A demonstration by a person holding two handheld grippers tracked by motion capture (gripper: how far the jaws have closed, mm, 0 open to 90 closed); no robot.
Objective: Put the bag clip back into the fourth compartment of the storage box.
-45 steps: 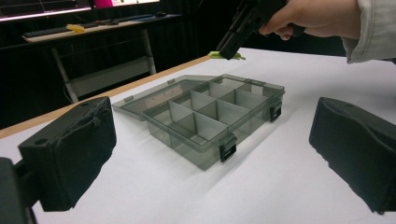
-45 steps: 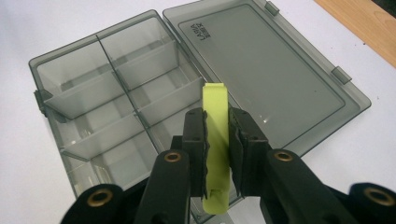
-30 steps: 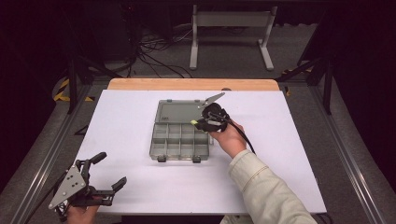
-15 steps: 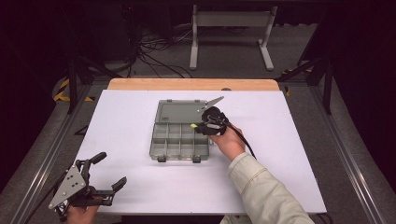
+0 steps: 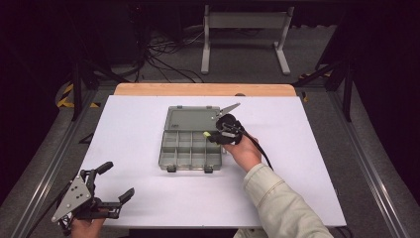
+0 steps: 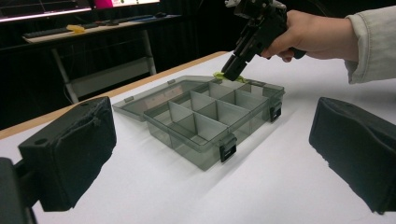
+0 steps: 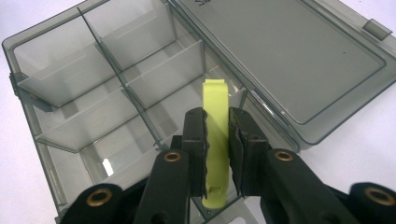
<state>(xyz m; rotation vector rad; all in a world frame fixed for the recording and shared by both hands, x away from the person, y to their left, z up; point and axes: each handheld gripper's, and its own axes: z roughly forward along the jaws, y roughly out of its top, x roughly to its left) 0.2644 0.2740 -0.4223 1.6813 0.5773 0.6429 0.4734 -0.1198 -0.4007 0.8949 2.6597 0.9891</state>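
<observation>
A grey see-through compartment box point(image 5: 190, 148) lies open on the white table, its lid point(image 5: 192, 119) folded flat behind it. My right gripper point(image 5: 212, 135) is shut on a yellow-green clip point(image 7: 216, 140), holding it just over the box's back right compartment point(image 7: 196, 100). In the left gripper view that clip point(image 6: 229, 77) shows at the box's point(image 6: 212, 119) far corner under the right gripper point(image 6: 233, 70). My left gripper point(image 5: 115, 181) stands open near the table's front left corner, nothing between its pads point(image 6: 70, 149).
The white table point(image 5: 297, 163) has a wooden strip point(image 5: 203, 89) along its far edge. Cables and a metal stand point(image 5: 245, 29) lie on the floor beyond. A cable point(image 5: 260, 151) trails from the right gripper along the sleeve point(image 5: 282, 203).
The right gripper with the clip has shifted slightly toward the box's back right compartment. The left gripper has stayed still.
</observation>
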